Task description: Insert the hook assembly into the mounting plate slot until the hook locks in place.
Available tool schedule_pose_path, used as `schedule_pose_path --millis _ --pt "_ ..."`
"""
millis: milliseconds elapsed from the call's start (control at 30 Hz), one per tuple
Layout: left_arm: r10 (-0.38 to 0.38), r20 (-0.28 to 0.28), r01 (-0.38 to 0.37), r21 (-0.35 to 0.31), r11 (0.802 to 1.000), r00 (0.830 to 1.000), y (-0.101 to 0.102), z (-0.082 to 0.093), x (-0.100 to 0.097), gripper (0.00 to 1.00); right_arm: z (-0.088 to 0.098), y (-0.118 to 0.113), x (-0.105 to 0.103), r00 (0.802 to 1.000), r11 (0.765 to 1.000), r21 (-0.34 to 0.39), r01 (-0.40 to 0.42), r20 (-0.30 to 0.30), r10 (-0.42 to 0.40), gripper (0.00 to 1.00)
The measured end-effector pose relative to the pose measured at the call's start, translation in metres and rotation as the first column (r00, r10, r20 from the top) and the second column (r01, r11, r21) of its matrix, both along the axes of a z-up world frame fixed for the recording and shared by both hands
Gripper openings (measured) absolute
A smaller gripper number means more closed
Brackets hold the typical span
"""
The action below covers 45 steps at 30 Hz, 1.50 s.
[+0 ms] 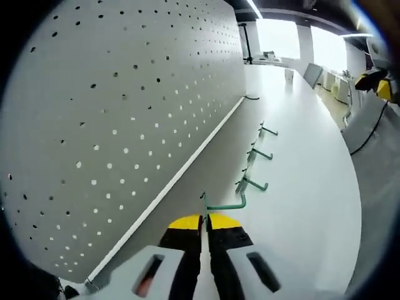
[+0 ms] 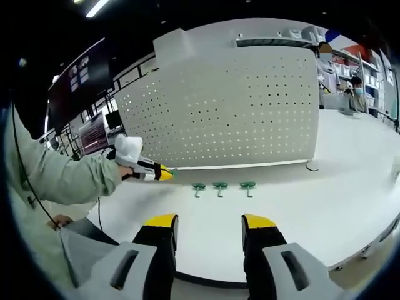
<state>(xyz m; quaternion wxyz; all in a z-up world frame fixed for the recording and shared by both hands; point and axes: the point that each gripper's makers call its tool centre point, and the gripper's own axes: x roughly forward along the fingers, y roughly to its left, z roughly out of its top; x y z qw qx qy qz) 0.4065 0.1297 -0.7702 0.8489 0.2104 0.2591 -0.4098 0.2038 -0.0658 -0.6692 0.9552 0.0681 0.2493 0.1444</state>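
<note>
My left gripper (image 1: 204, 219) is shut on a green hook (image 1: 226, 204), held just off the white table beside the pegboard (image 1: 125, 125). Three more green hooks (image 1: 251, 184) lie in a row on the table beyond it. In the right gripper view my right gripper (image 2: 209, 222) stands open over the table's front edge with nothing between its jaws. That view also has the left gripper (image 2: 164, 174) in a person's hand at the left, its yellow tip close to the pegboard's (image 2: 237, 106) base, and the three green hooks (image 2: 220, 186) lying in front of the board.
The white table (image 1: 300, 162) runs long to the far windows. A black cable (image 1: 365, 134) hangs off the right side. A person's sleeve (image 2: 56, 175) fills the left of the right gripper view. A small foot (image 2: 311, 165) stands at the pegboard's right end.
</note>
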Motion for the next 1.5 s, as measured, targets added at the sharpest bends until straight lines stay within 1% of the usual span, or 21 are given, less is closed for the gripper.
schedule_pose_path --millis 100,233,467,533,633,700,767,833,967,1000,1100,1200,1267,1367,1500 --pt "0.009 0.017 -0.009 -0.004 1.000 1.000 0.005 0.006 -0.008 0.03 0.004 0.003 0.001 1.000 1.000 0.008 -0.010 0.011 0.010 0.39" --pt "0.027 0.020 -0.026 -0.020 0.999 0.999 0.010 0.011 -0.019 0.03 0.009 0.008 0.002 0.999 0.999 0.012 -0.031 0.029 0.030 0.39" --pt "0.072 0.042 -0.071 -0.028 0.997 0.997 0.023 0.021 -0.028 0.03 0.015 0.012 0.005 0.997 0.998 0.022 -0.059 0.050 0.058 0.38" --pt "0.094 0.061 -0.092 -0.035 0.995 0.994 0.027 0.030 -0.031 0.03 0.018 0.012 0.007 0.996 0.998 0.027 -0.065 0.059 0.063 0.38" --pt "0.118 0.084 -0.112 -0.064 0.992 0.990 0.030 0.043 -0.033 0.03 0.021 0.014 0.008 0.995 0.997 0.030 -0.078 0.070 0.075 0.38" --pt "0.134 0.108 -0.128 -0.063 0.990 0.985 0.032 0.052 -0.036 0.03 0.022 0.016 0.010 0.994 0.996 0.029 -0.088 0.075 0.085 0.38" --pt "0.154 0.119 -0.142 -0.100 0.985 0.981 0.031 0.063 -0.041 0.03 0.024 0.018 0.013 0.992 0.994 0.034 -0.103 0.080 0.100 0.38" --pt "0.161 0.139 -0.147 -0.107 0.983 0.977 0.030 0.072 -0.046 0.03 0.029 0.021 0.016 0.989 0.992 0.029 -0.121 0.093 0.118 0.38" --pt "0.181 0.169 -0.156 -0.147 0.977 0.969 0.029 0.088 -0.054 0.03 0.038 0.026 0.022 0.982 0.988 0.032 -0.154 0.119 0.149 0.37" --pt "0.187 0.186 -0.160 -0.150 0.976 0.965 0.028 0.094 -0.058 0.03 0.039 0.027 0.023 0.980 0.987 0.032 -0.160 0.123 0.155 0.37" --pt "0.197 0.200 -0.164 -0.170 0.972 0.960 0.026 0.103 -0.065 0.03 0.042 0.031 0.025 0.976 0.983 0.035 -0.183 0.130 0.177 0.37" --pt "0.208 0.229 -0.165 -0.193 0.967 0.951 0.023 0.116 -0.076 0.03 0.044 0.034 0.025 0.971 0.978 0.031 -0.205 0.135 0.199 0.36" --pt "0.213 0.233 -0.165 -0.207 0.964 0.949 0.021 0.120 -0.080 0.03 0.045 0.035 0.026 0.969 0.977 0.034 -0.210 0.140 0.204 0.35" --pt "0.209 0.243 -0.155 -0.221 0.963 0.947 0.014 0.126 -0.088 0.03 0.051 0.038 0.028 0.963 0.973 0.044 -0.227 0.162 0.217 0.32" --pt "0.211 0.250 -0.147 -0.250 0.957 0.945 0.006 0.135 -0.094 0.03 0.055 0.043 0.031 0.958 0.969 0.048 -0.244 0.170 0.233 0.31"
